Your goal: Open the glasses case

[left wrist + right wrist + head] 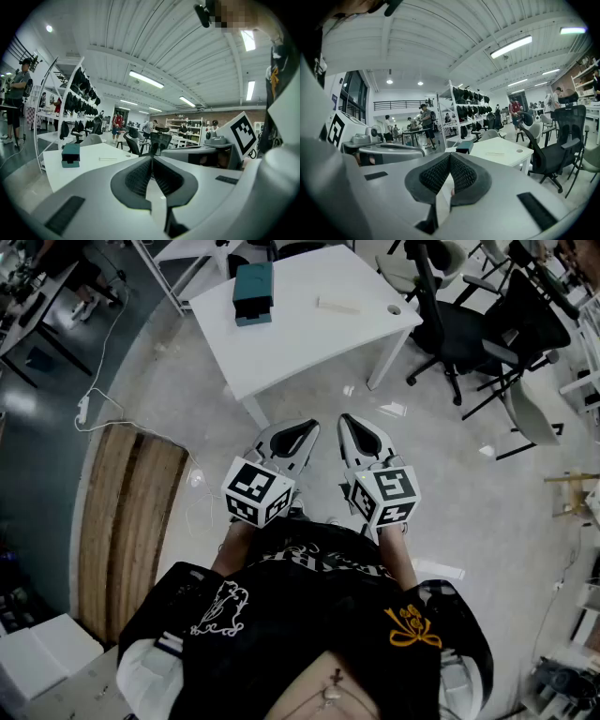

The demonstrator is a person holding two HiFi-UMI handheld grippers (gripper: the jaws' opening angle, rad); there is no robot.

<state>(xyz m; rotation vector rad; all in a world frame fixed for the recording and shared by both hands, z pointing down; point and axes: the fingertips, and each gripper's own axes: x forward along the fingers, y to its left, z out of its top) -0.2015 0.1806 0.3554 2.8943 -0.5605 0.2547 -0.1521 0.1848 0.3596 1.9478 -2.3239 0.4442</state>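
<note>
We see both grippers side by side low in the head view, around 6 o'clock, just ahead of the person's torso (309, 615) and over the floor (450, 484), well apart from the desk (309, 343). Both point toward 12 o'clock, at the desk.

Left gripper (312, 427): jaws closed all the way, ribbed pads meeting tip to tip in its own view. Right gripper (345, 420): same, jaws pressed together, pads touching at the tip. The two grippers sit close together but do not touch.

The teal case (253, 292) lies on the white desk near its far left edge, about 11 o'clock from the grippers. Neither gripper touches it. We can't tell from here whether its lid is open or closed. In the left gripper view it shows at 9 o'clock of the jaws; in the right gripper view it is just past the tips at 12 o'clock.

A thin white strip (337, 305) lies on the desk at 3 o'clock of the case, apart from it. Black chairs (469, 329) stand at 3 o'clock of the desk. A wooden board (127, 512) lies on the floor at 9 o'clock of the grippers.
</note>
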